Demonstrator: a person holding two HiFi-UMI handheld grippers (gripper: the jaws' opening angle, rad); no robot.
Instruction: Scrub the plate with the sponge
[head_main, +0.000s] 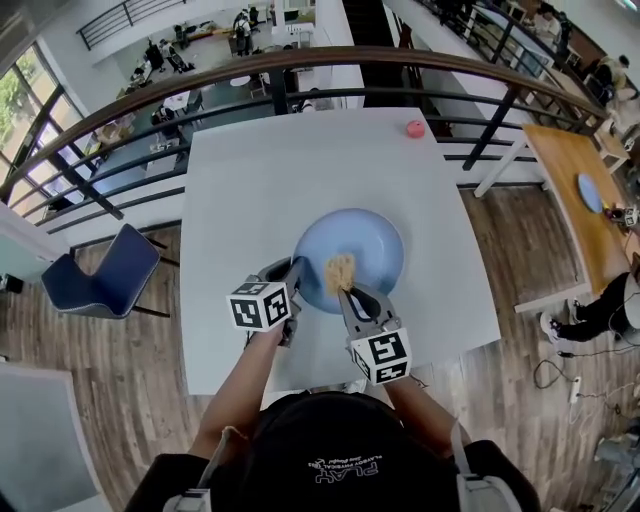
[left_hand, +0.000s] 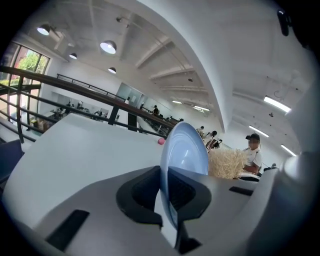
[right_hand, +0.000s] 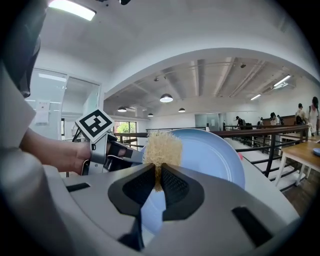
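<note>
A light blue plate (head_main: 360, 250) is tipped up on its edge over the white table (head_main: 250, 180). My left gripper (head_main: 297, 276) is shut on the plate's left rim; in the left gripper view the plate (left_hand: 186, 150) stands edge-on between the jaws of the left gripper (left_hand: 167, 192). My right gripper (head_main: 345, 290) is shut on a straw-coloured fibrous sponge (head_main: 340, 270) that lies against the plate's near face. In the right gripper view the sponge (right_hand: 162, 149) sticks up from the closed jaws of the right gripper (right_hand: 158, 182), in front of the plate (right_hand: 210, 152).
A small pink ball (head_main: 415, 128) lies at the table's far right corner. A curved railing (head_main: 300, 70) runs behind the table. A blue chair (head_main: 105, 275) stands to the left, and a wooden table (head_main: 580, 190) to the right.
</note>
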